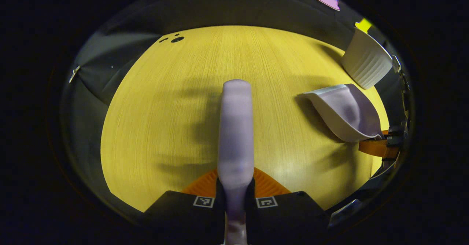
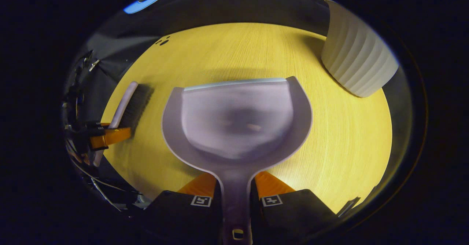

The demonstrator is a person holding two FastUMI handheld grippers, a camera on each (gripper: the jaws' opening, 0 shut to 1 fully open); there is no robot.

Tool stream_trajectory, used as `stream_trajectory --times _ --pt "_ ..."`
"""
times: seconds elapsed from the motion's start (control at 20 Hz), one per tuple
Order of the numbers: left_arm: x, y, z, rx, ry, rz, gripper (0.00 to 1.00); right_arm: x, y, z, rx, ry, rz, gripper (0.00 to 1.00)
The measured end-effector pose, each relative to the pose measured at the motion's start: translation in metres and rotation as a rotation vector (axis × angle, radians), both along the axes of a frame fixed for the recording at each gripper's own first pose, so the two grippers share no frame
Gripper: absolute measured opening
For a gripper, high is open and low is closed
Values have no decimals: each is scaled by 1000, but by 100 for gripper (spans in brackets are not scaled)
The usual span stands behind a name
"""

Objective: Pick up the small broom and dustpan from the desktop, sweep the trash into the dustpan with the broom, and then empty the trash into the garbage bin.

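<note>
Carrying dustpan clamped in right hand-held gripper | left hand-held gripper clamps broom | keep pan level, tip over bin.

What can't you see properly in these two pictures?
- Trash: a blurry speck in the dustpan in the right gripper view; too smeared to tell.
- Broom bristles: in the left gripper view the broom's own back hides them.
- Garbage bin inside: both views show its ribbed wall from outside, and the edge crops it.
- Dustpan handle end: cut off at the bottom edge of the right gripper view.
</note>
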State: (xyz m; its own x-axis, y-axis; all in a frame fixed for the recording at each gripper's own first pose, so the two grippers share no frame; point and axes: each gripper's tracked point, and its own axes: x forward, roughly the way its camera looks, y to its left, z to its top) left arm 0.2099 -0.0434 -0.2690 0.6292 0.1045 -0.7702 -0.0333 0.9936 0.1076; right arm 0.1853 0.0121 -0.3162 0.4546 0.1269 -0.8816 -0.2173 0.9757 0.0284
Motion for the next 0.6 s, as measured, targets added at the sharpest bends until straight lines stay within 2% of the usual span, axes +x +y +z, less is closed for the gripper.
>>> stream_trajectory --times 0.2,0.3,0.35,0.4,0.45,0.5,0.55,0.6 --pt "5 -5 -4 16 43 -30 27 0 0 -1 -7 -15 -7 36" --pt "6 -8 -6 14 63 -42 30 -2 3 0 6 -4 -16 36" --pt "7 -9 -6 13 66 -48 31 -3 5 0 16 -3 -20 34" --pt "7 -10 -6 11 67 -56 34 -4 7 1 22 -8 -22 38" --pt "6 -12 -4 8 63 -62 34 -4 9 0 28 -13 -16 36" --pt "6 -15 -4 -4 55 -68 47 -3 10 1 31 -19 -14 52" --pt "5 -18 -2 -15 44 -72 59 -4 10 5 33 -29 -17 74" --pt "-3 -19 2 -20 29 -69 72 -7 7 8 29 -43 -31 87"
